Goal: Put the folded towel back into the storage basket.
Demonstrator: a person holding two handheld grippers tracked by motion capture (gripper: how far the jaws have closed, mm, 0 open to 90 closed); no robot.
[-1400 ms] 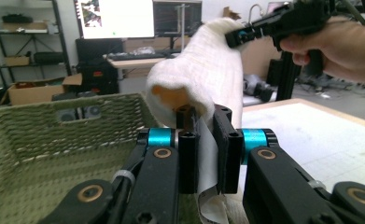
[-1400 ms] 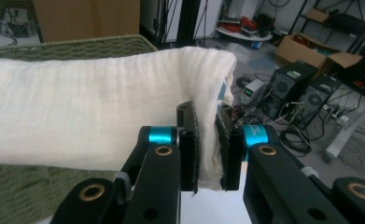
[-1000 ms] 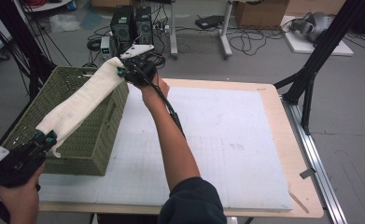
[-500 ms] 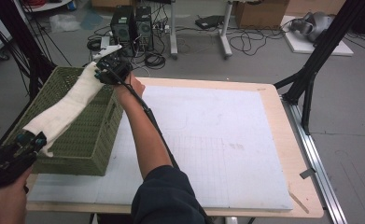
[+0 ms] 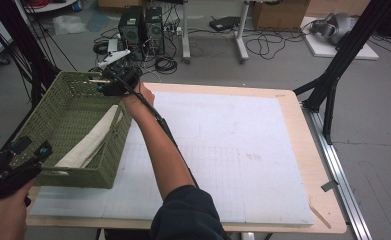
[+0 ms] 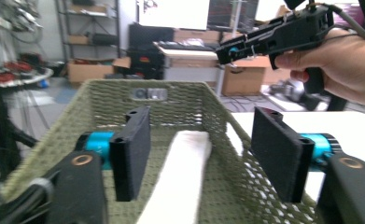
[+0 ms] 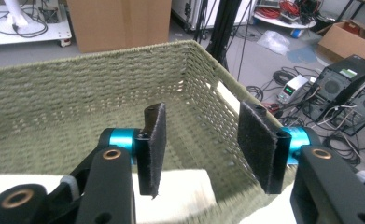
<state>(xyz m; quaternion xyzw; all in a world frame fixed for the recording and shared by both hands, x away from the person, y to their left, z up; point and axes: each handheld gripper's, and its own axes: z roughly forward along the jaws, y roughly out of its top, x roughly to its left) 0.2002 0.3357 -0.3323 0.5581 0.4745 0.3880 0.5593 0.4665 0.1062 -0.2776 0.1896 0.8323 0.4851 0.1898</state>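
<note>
A green woven basket (image 5: 78,175) stands on the table's left side. A long white cloth (image 5: 90,142) lies inside it, leaning against the right wall. My left gripper (image 5: 33,149) hovers at the basket's near left corner. Its jaws have just been opening and stand apart, with the cloth (image 6: 180,177) lying loose in the basket (image 6: 119,93) beyond them. My right gripper (image 5: 97,85) hangs over the far right corner. Its jaws have also just been opening, above the cloth's end (image 7: 180,189), with nothing pressed between them. The left gripper (image 6: 202,121) and right gripper (image 7: 203,112) both face into the basket (image 7: 77,93).
A white gridded mat (image 5: 233,150) covers the wooden table (image 5: 328,200) right of the basket. Computer towers (image 5: 143,25) and cables lie on the floor behind. Black frame legs (image 5: 333,80) stand at the table's right, and more at the far left.
Both grippers held the cloth stretched above the basket earlier. Their jaws have since opened and the cloth has dropped inside. The right gripper moved left toward the basket's far corner.
</note>
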